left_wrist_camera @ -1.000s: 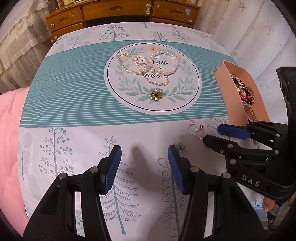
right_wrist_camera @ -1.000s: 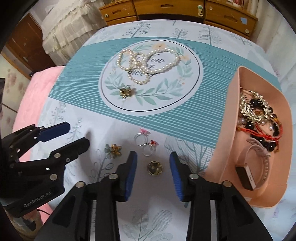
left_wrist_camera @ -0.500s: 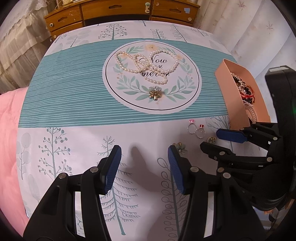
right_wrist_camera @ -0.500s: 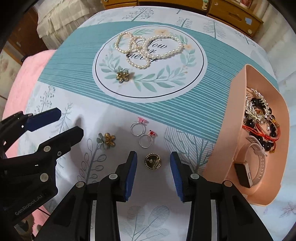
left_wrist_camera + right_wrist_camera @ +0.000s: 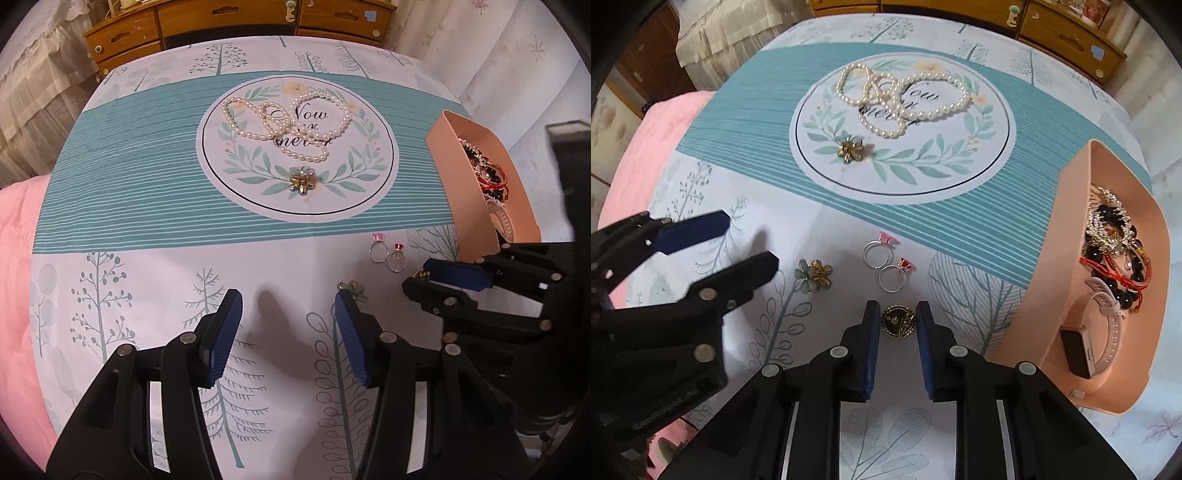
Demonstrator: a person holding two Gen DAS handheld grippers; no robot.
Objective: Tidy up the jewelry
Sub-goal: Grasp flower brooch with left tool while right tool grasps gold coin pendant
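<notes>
My right gripper (image 5: pixel 897 314) is low over the cloth, its blue pads on either side of a round gold brooch (image 5: pixel 898 322), narrowly open and not clearly pressing it. Two silver rings with pink and red stones (image 5: pixel 886 260) lie just beyond it. A gold and grey flower brooch (image 5: pixel 813 275) lies to their left. A pearl necklace (image 5: pixel 905 98) and a second flower brooch (image 5: pixel 851 149) lie on the round print. My left gripper (image 5: pixel 288 312) is open and empty; the flower brooch (image 5: pixel 351 288) sits by its right pad.
A peach tray (image 5: pixel 1067 236) at the right holds bracelets, beads and a pink watch (image 5: pixel 1086 332). It also shows in the left wrist view (image 5: pixel 461 173). A wooden dresser (image 5: pixel 229 18) stands behind the table. A pink blanket (image 5: pixel 14 277) lies at the left.
My right gripper has moved forward and down so the gold brooch now sits between its pads, which have narrowed. The left gripper has stayed almost still.
</notes>
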